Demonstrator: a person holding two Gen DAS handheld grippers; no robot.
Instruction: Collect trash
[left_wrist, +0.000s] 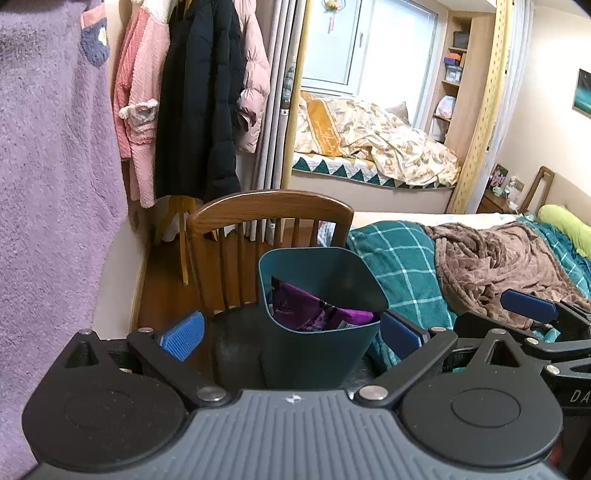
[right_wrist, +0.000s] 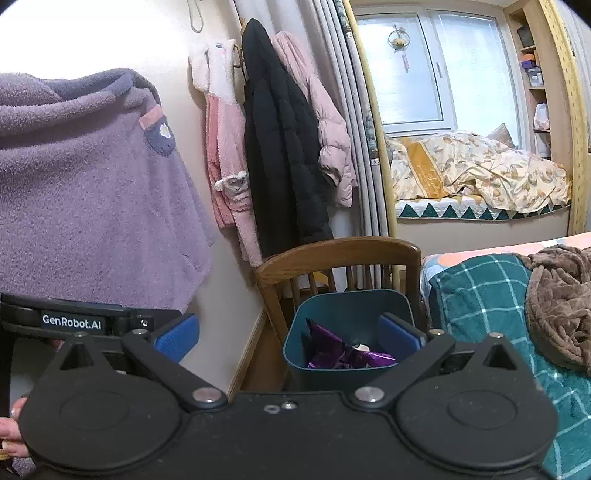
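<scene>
A dark teal bin (left_wrist: 314, 350) stands on the seat of a wooden chair (left_wrist: 273, 206), holding crumpled purple wrappers (left_wrist: 314, 310). My left gripper (left_wrist: 291, 332) is open, its blue pads on either side of the bin, nothing between them gripped. In the right wrist view the same bin (right_wrist: 332, 373) with the purple wrappers (right_wrist: 343, 350) sits ahead, in front of the chair (right_wrist: 340, 251). My right gripper (right_wrist: 288, 332) is open and holds nothing; its right pad overlaps the bin's rim in the image. The right gripper's blue finger (left_wrist: 528, 306) shows at the left view's right edge.
A bed with a teal checked blanket (left_wrist: 399, 266) and a brown throw (left_wrist: 498, 262) lies to the right of the chair. Coats (right_wrist: 280, 147) and a purple fleece garment (right_wrist: 92, 184) hang on the wall to the left. A window seat with bedding (right_wrist: 480, 173) is behind.
</scene>
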